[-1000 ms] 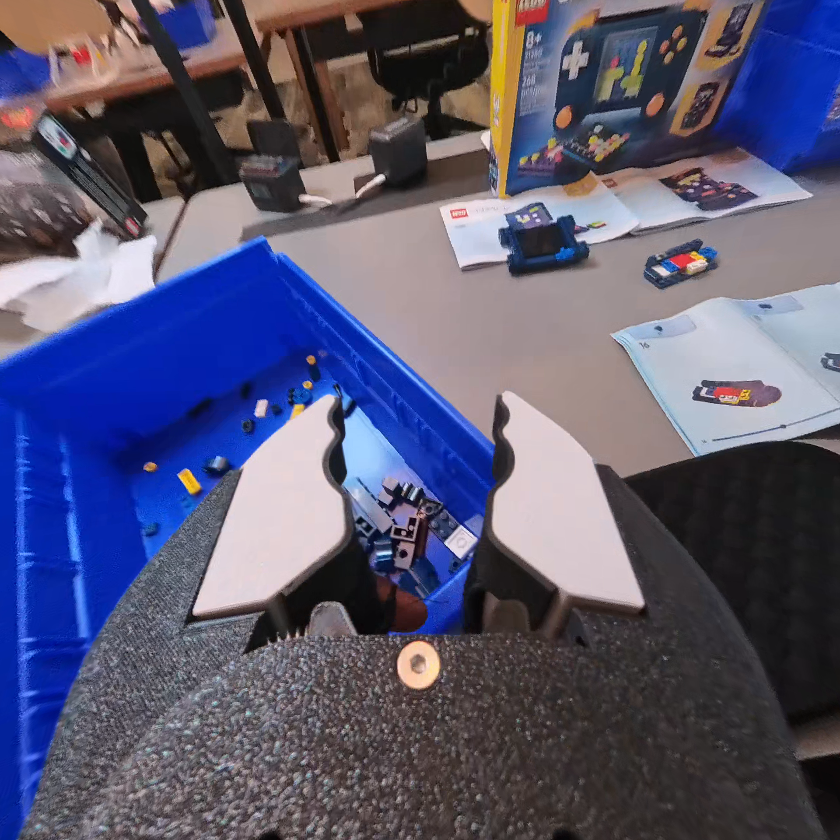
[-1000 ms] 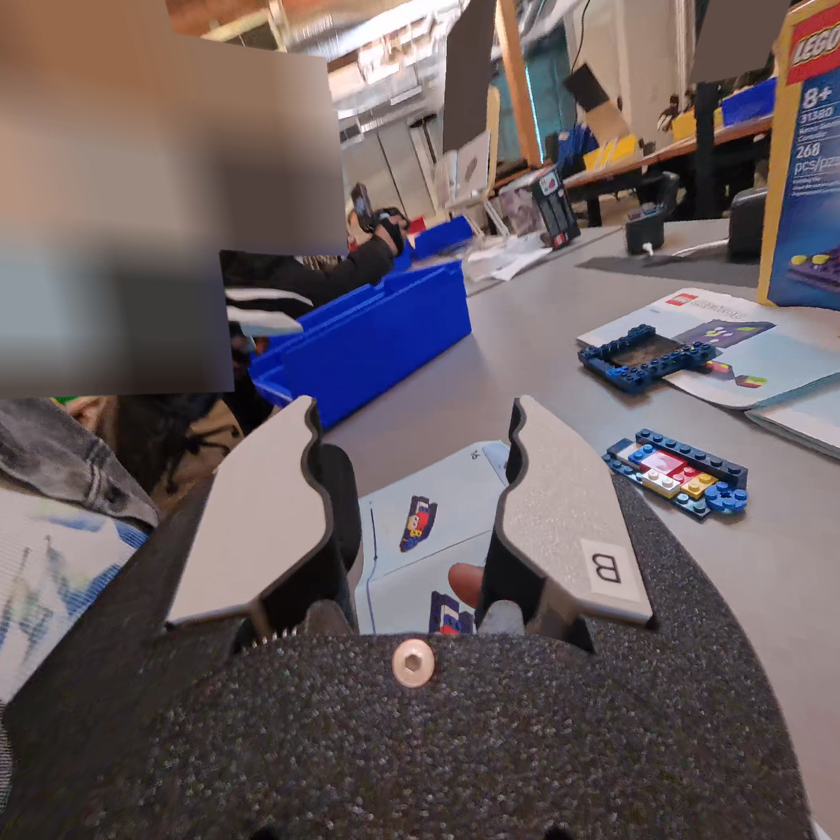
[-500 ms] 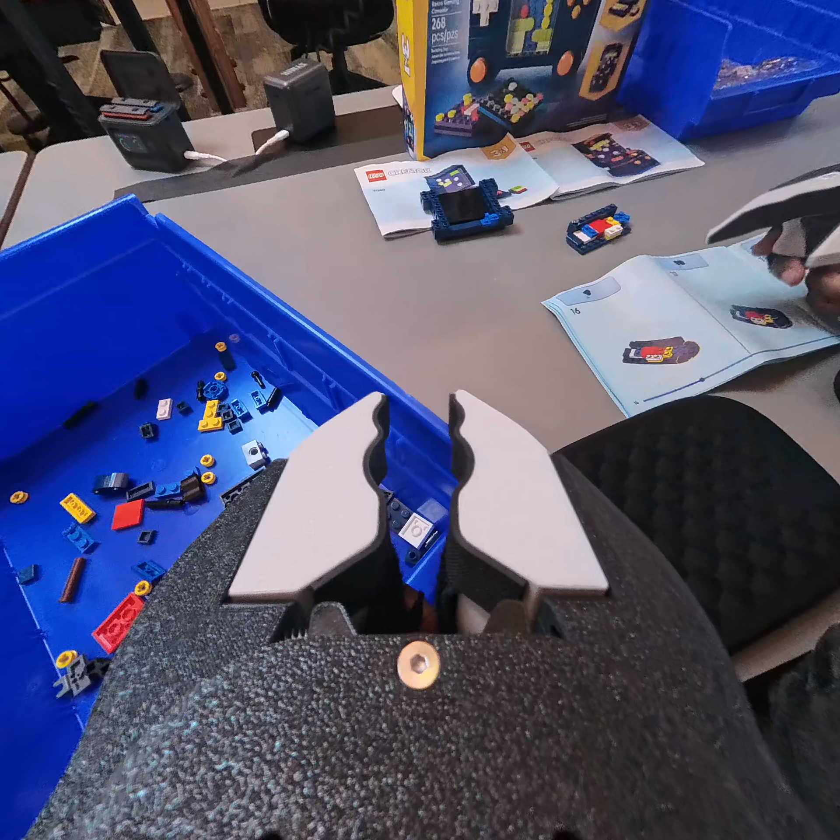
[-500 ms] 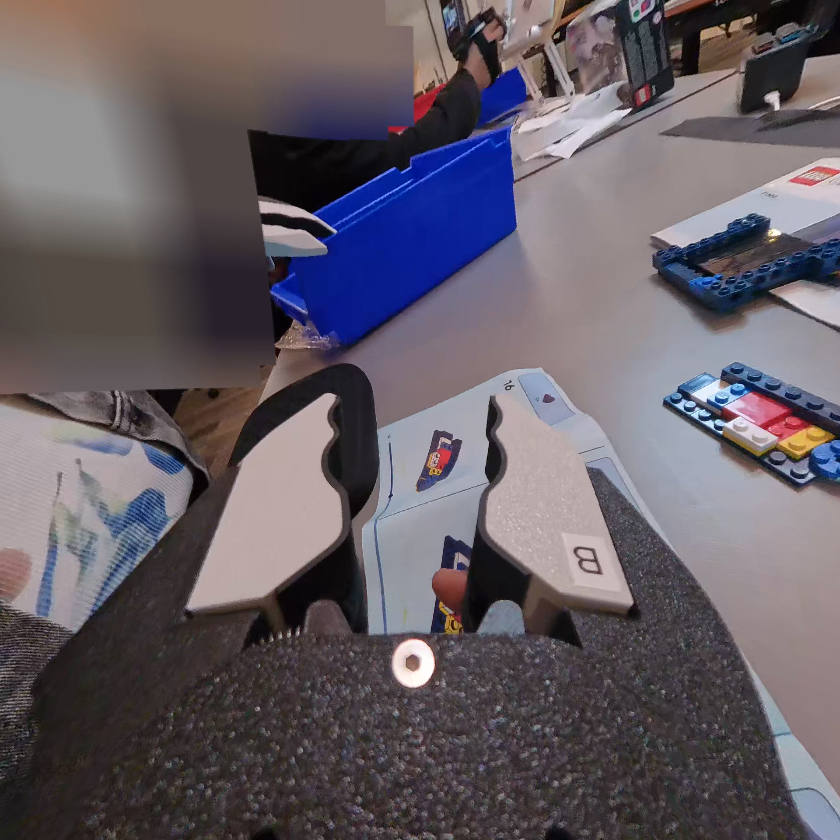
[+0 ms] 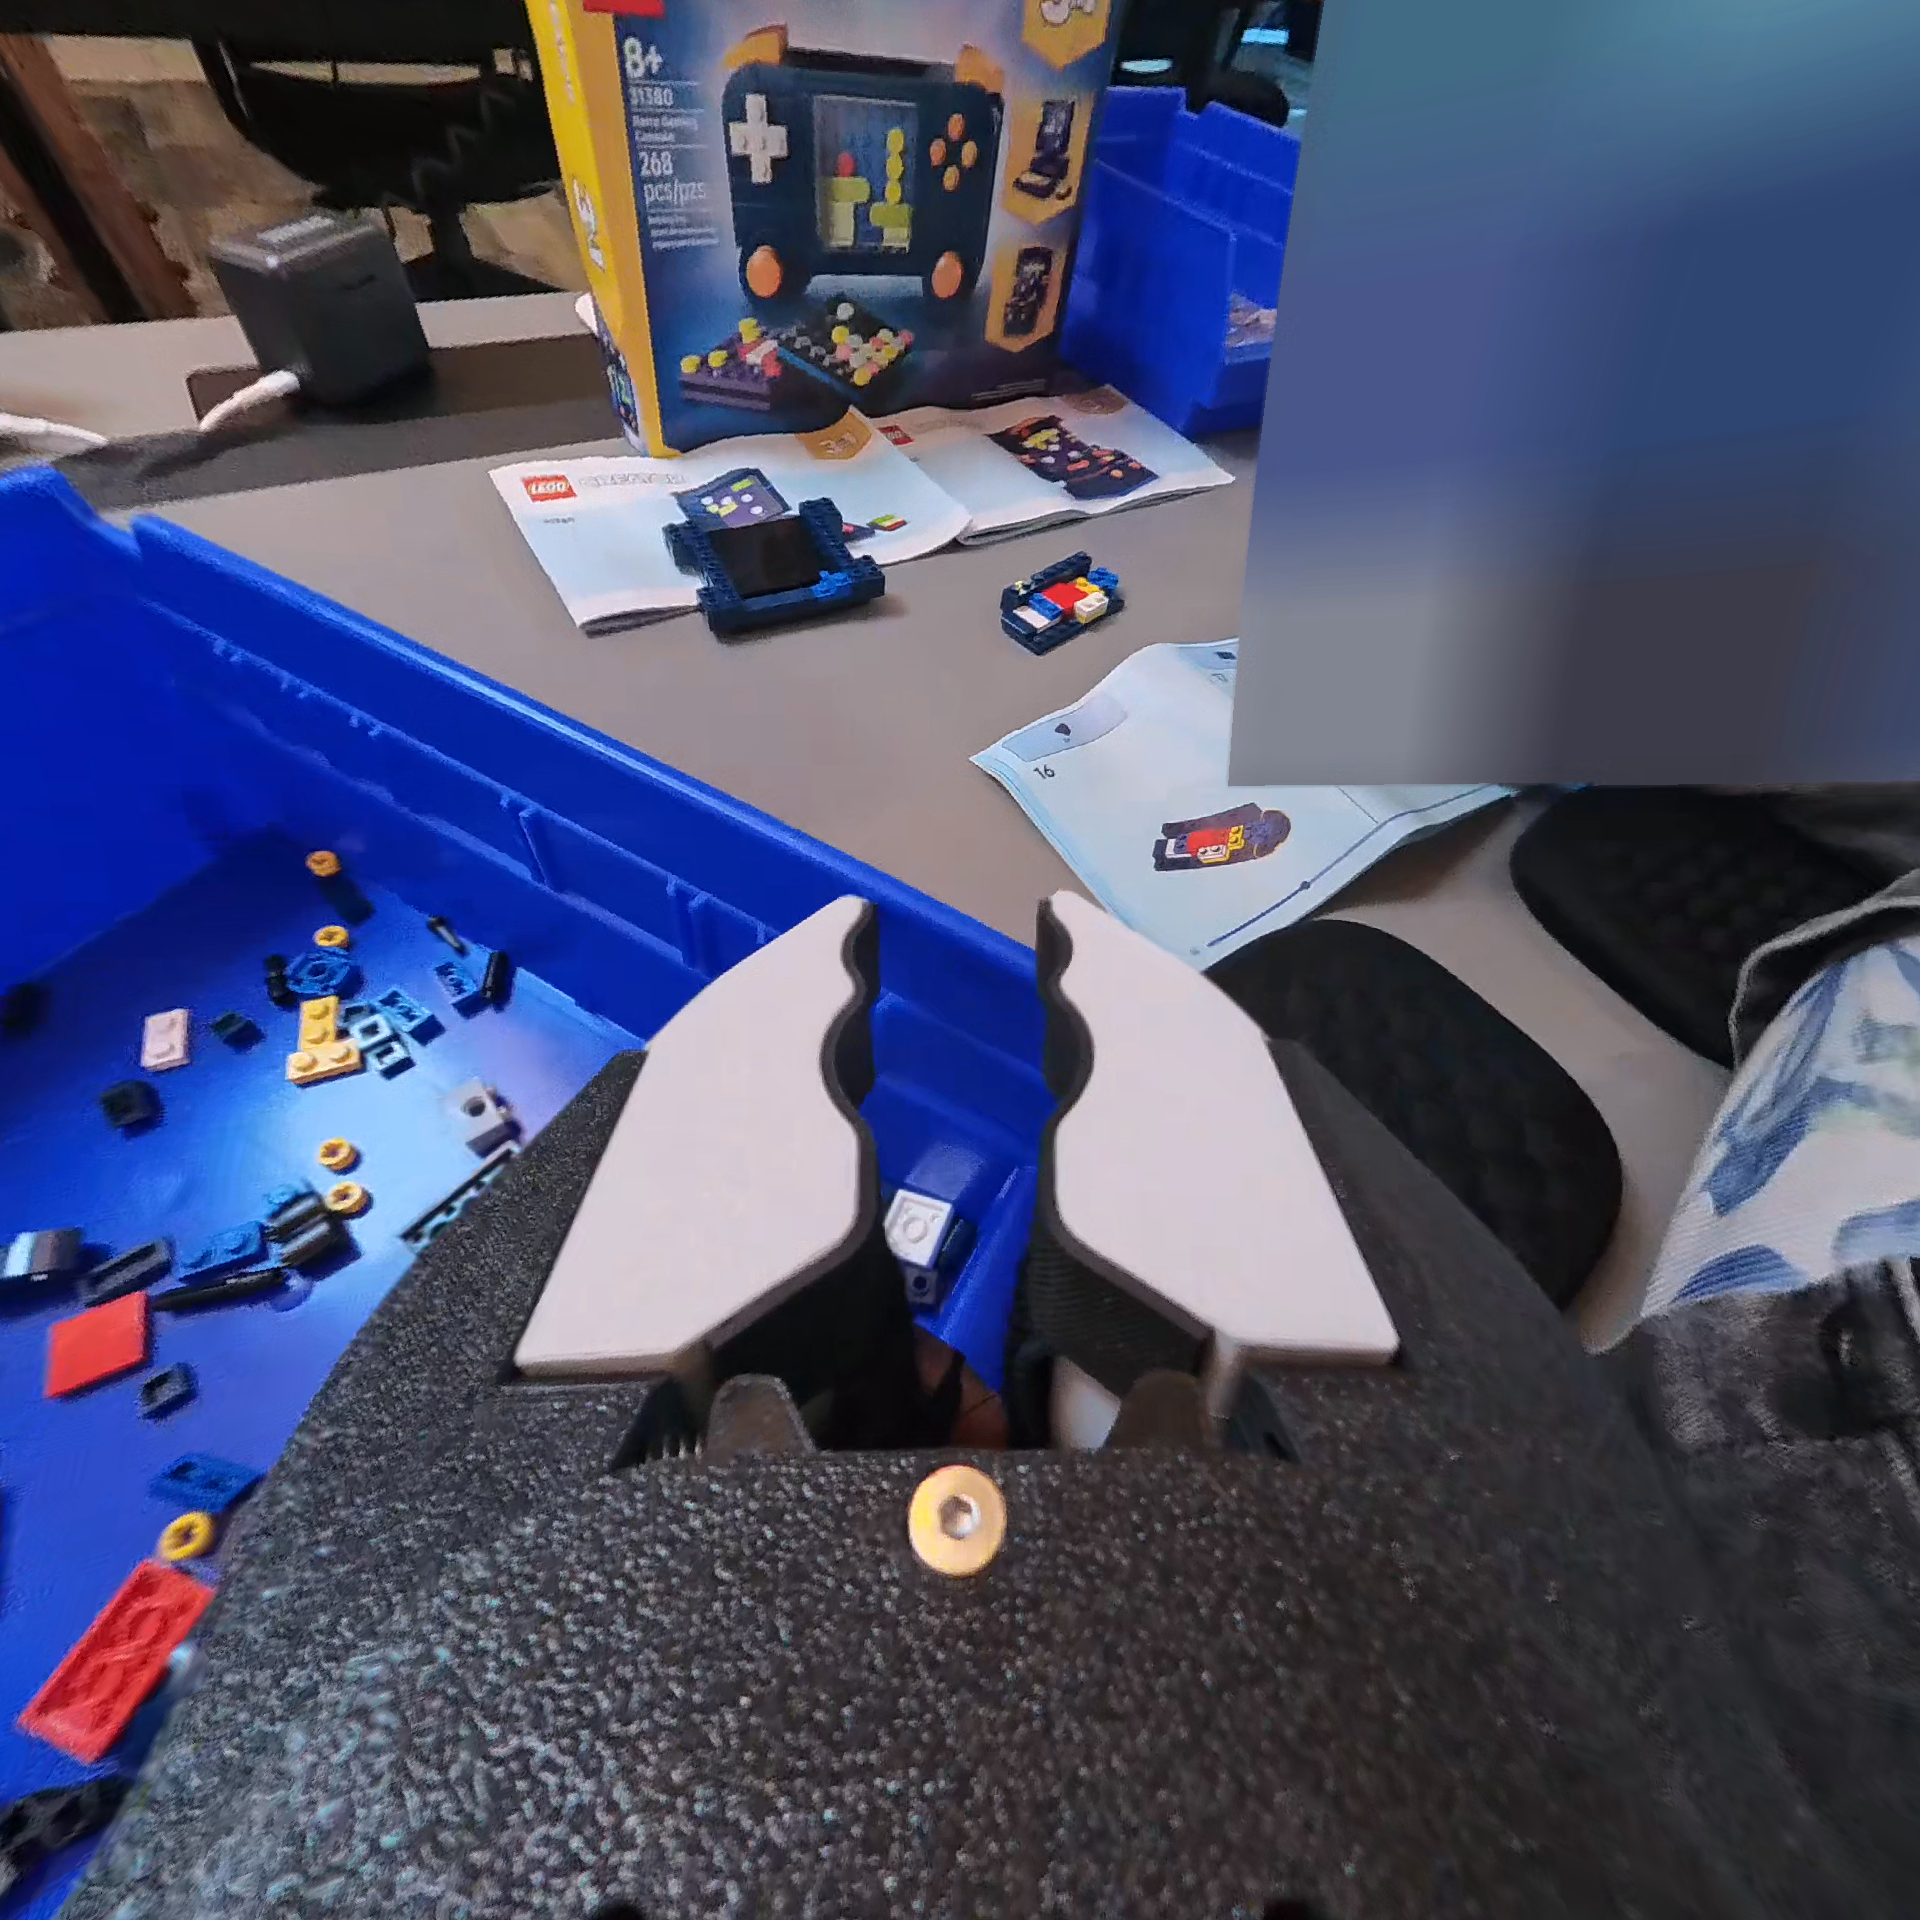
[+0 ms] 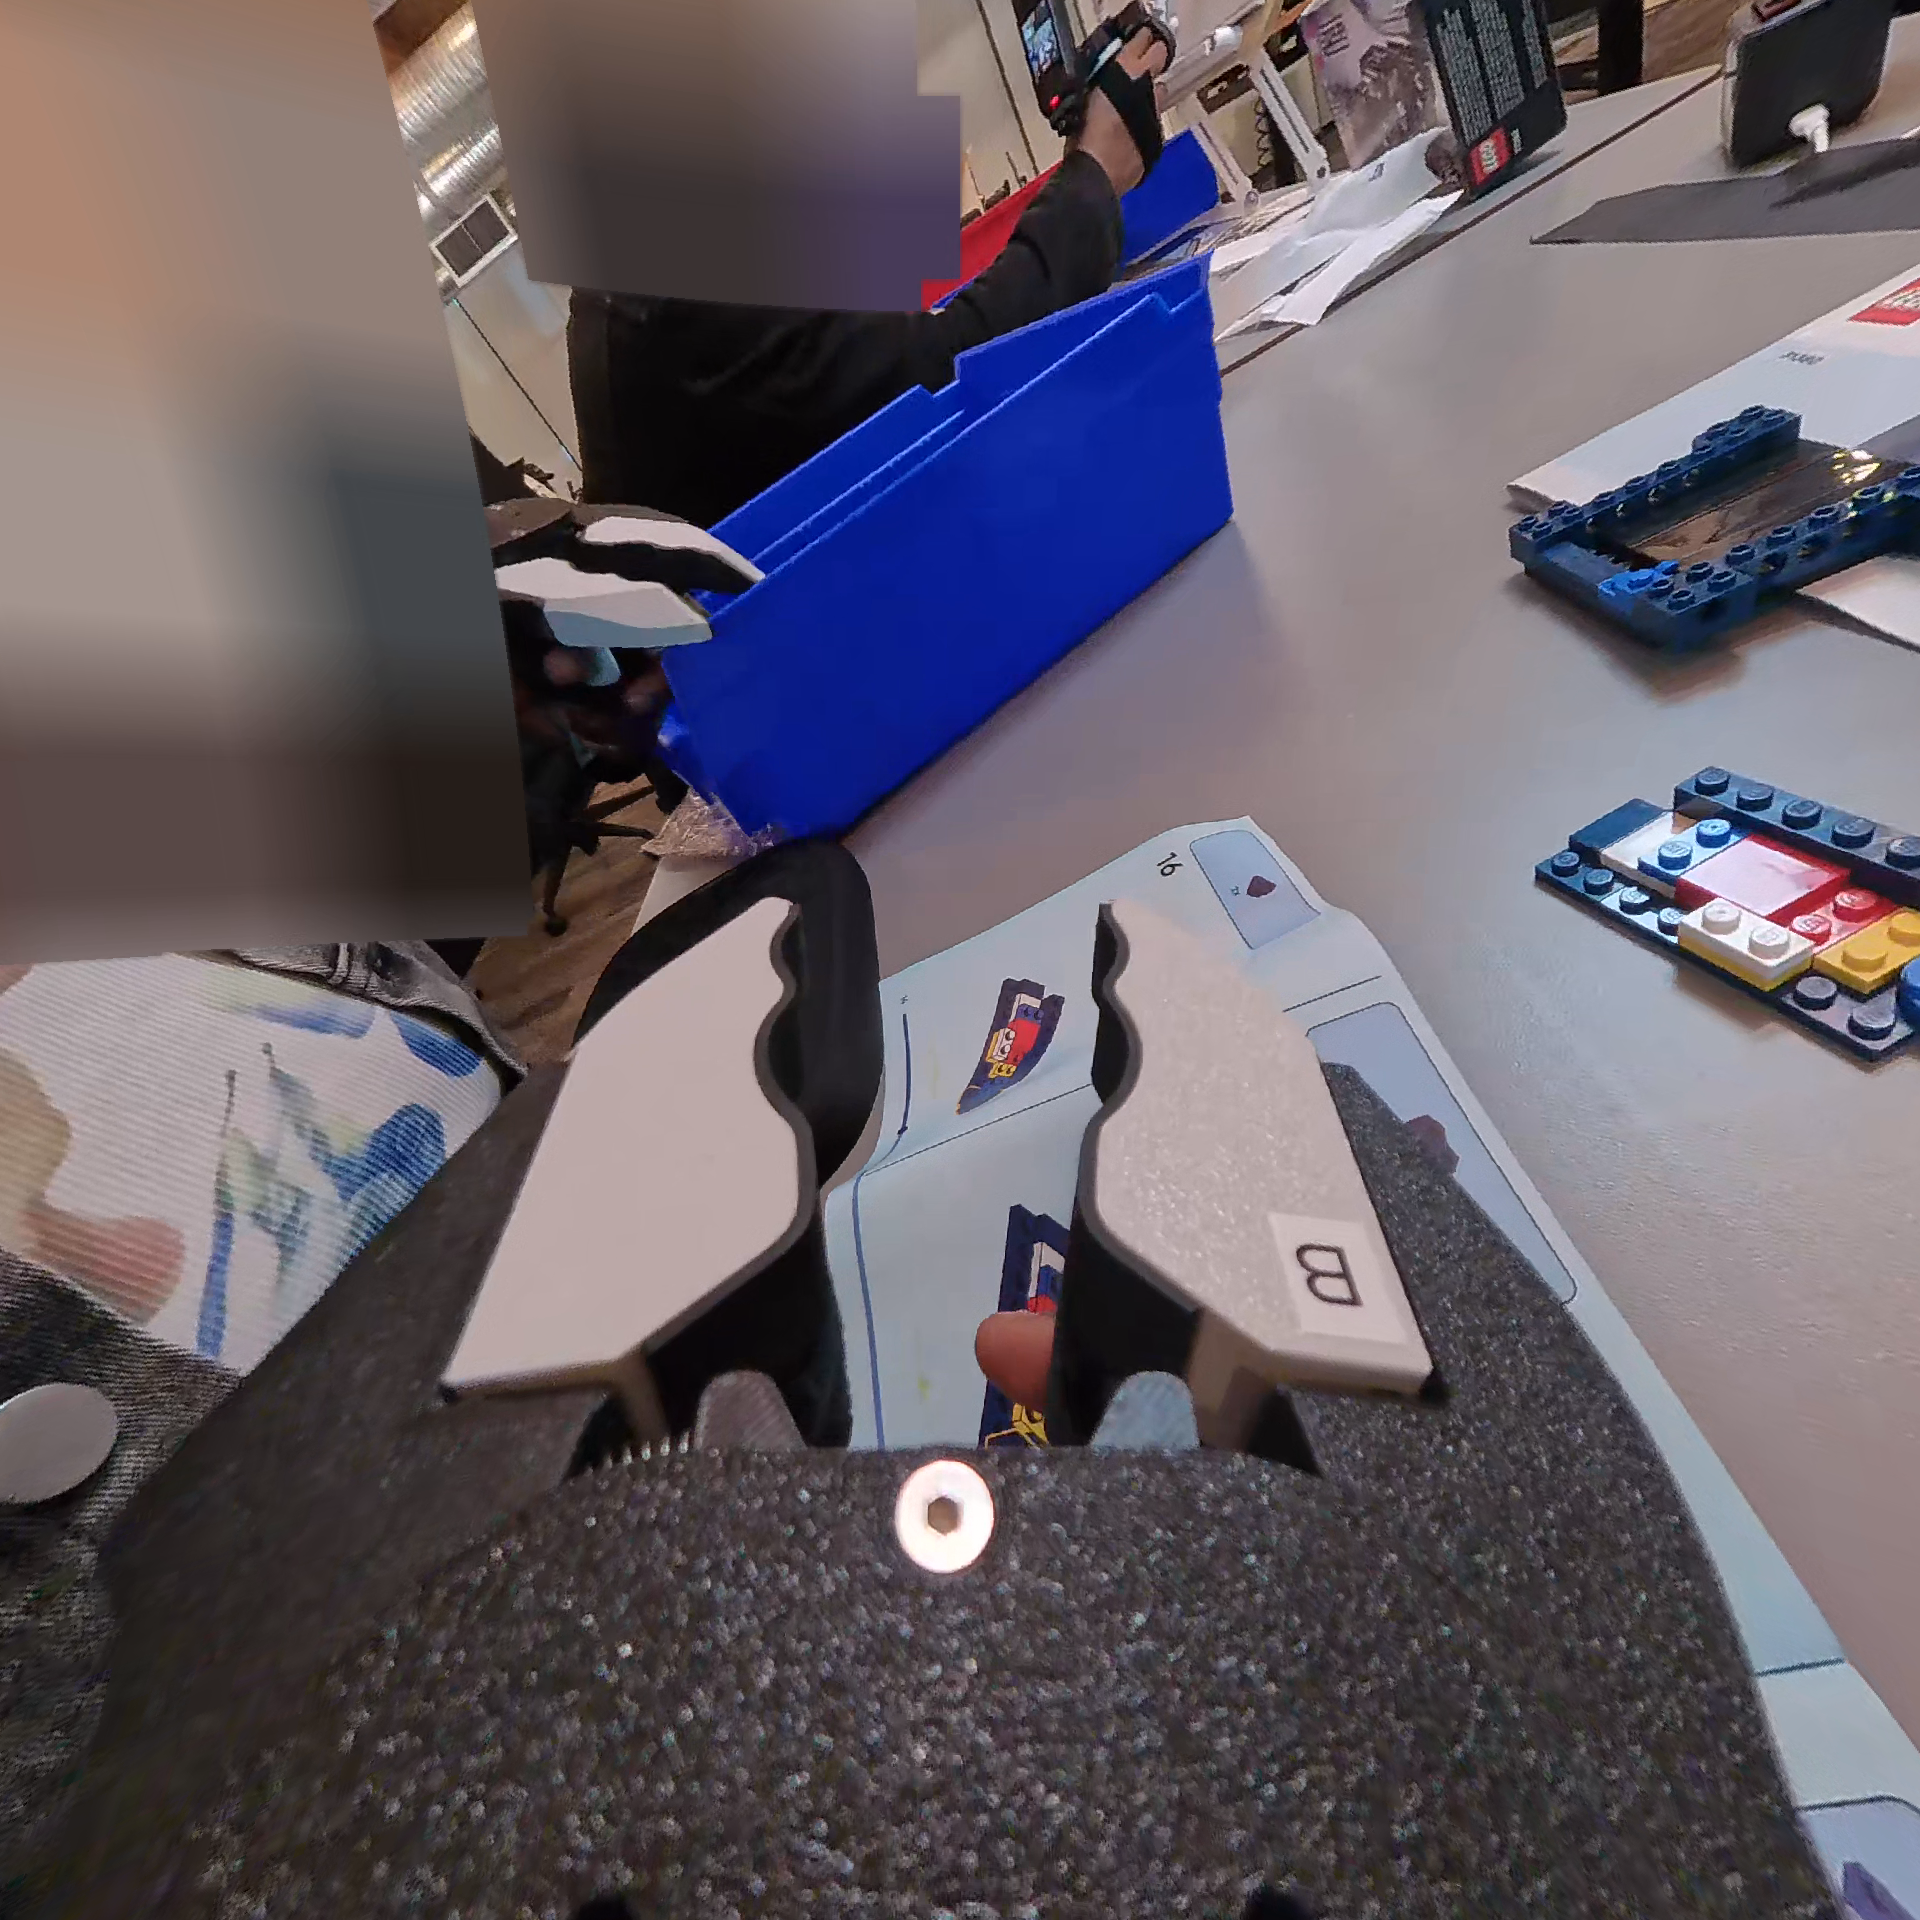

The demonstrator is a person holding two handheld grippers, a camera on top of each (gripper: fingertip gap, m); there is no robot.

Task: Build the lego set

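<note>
Left gripper (image 5: 956,914) and right gripper (image 6: 945,925) fingers parted, bare

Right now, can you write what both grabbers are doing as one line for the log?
left gripper: open, nothing held, over blue bin corner | right gripper: open, nothing held, over open booklet | brick builds on table

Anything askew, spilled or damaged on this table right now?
The open pale-blue instruction booklet lies buckled, its far corner lifted off the grey table. Loose small building bricks stay inside the blue plastic bin. Nothing spilled.
</note>
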